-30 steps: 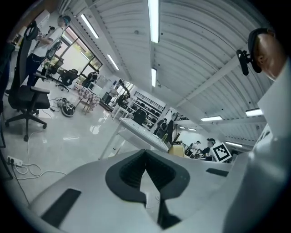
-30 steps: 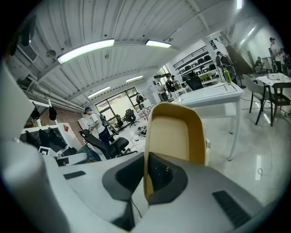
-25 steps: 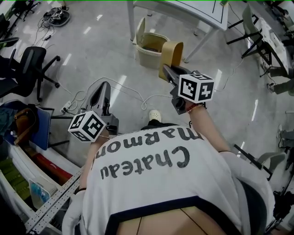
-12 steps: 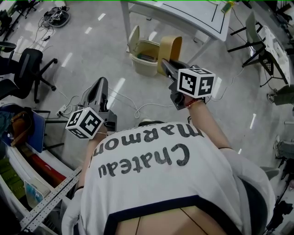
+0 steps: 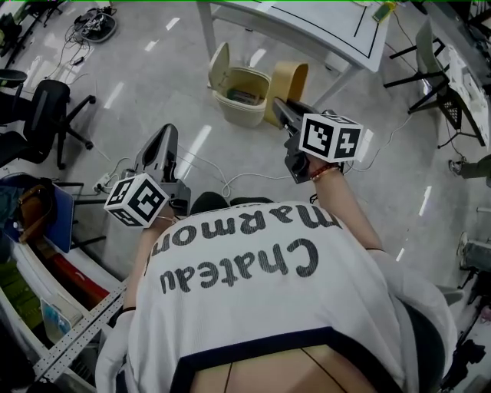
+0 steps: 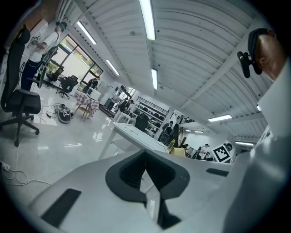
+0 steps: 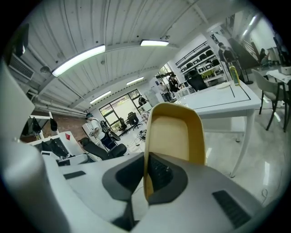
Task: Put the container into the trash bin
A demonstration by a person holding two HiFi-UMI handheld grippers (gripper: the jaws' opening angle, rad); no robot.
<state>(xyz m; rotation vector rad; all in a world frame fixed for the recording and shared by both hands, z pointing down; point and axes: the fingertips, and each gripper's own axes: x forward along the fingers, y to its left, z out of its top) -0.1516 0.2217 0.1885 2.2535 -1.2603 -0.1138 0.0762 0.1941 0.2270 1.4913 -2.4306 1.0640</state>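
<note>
In the head view my right gripper (image 5: 281,113) is shut on the rim of a tan, scoop-shaped container (image 5: 288,83), held out in front of me. The right gripper view shows that rim clamped between the pads of the right gripper (image 7: 146,175), with the container (image 7: 173,131) standing upright above them. A beige trash bin (image 5: 236,111) with its lid flipped open stands on the floor just left of and beyond the container, beside a white table leg. My left gripper (image 5: 164,146) hangs lower left, jaws together and empty; the left gripper view shows the left gripper (image 6: 146,169) with nothing in it.
A white table (image 5: 307,21) stands behind the bin. White cables (image 5: 222,165) trail across the grey floor between the grippers. A black office chair (image 5: 47,115) is at the left, more chairs (image 5: 437,80) at the right, and shelving with a metal rail at the lower left.
The person has stepped toward the bin and table, carrying both grippers forward. The container stays clamped in the right gripper and now sits beside the bin's opening.
</note>
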